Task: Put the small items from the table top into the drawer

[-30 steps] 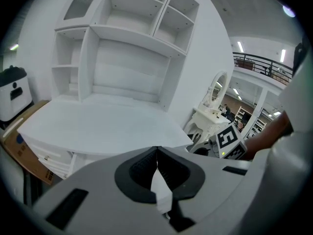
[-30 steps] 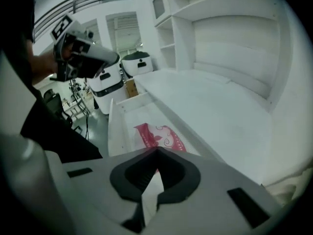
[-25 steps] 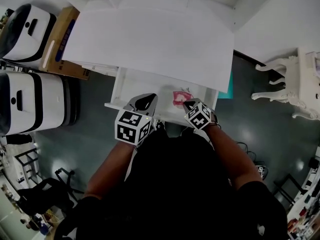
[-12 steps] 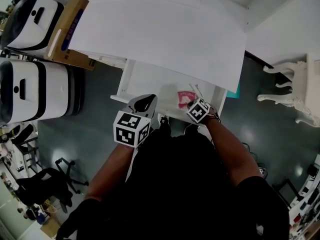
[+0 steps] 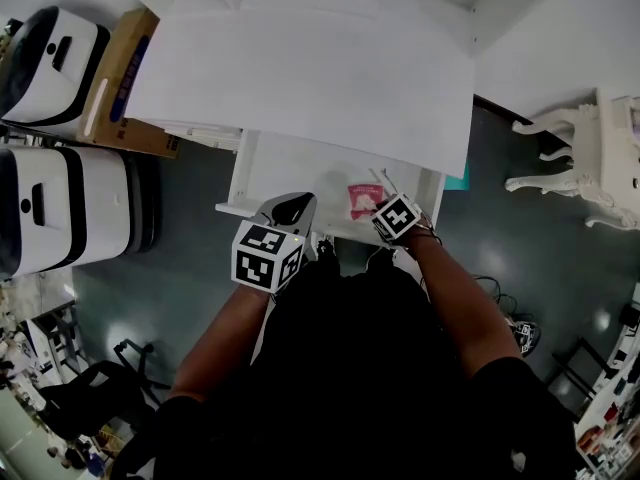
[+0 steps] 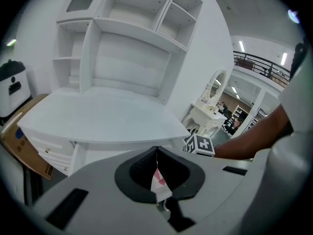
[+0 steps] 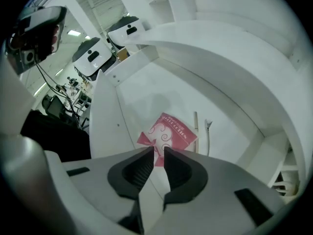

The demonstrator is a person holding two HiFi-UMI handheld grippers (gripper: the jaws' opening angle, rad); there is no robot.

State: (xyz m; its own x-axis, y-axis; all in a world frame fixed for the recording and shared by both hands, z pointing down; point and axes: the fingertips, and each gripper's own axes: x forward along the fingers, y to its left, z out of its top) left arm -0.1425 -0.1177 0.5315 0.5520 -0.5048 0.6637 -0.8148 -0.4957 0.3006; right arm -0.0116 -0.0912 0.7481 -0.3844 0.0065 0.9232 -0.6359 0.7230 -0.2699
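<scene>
A: From the head view, seeing what?

B: Across the upper middle, a white worktop (image 5: 300,78). Just below it, an open drawer (image 5: 275,173), with a pink packet (image 5: 365,200) lying flat toward its right end and a thin white stick (image 5: 384,181) just beside the packet's upper right. At the drawer's front edge near frame centre, the left tongs (image 5: 290,205). Right of them, over the packet's right side, the right tongs (image 5: 384,209). At the left edge, a cardboard box (image 5: 115,78) and two white-and-black cases (image 5: 70,208). At the right edge, a carved white stool (image 5: 575,158).

A: And from the left gripper view?

B: Clenched. Tips pressed together at lower centre, pinching a small white-and-pink sachet (image 6: 159,184), its lower end hanging into the hollow behind them. Beyond, the worktop across mid-frame and white shelves (image 6: 132,38) above it. At centre right, the marker cube (image 6: 199,144) of the right tongs, with an arm (image 6: 254,136) running off to the right edge.

A: From the right gripper view?

B: Released. Tips parted by a narrow gap at lower centre, gripping nothing. Aimed down into the drawer, just above the near corner of the pink packet, flat on the drawer floor at mid-frame. Touching it or not: cannot tell. Right of the packet, the thin white stick and a second thin white piece (image 7: 209,133), side by side, slightly apart. Along the left, the drawer's side wall.
</scene>
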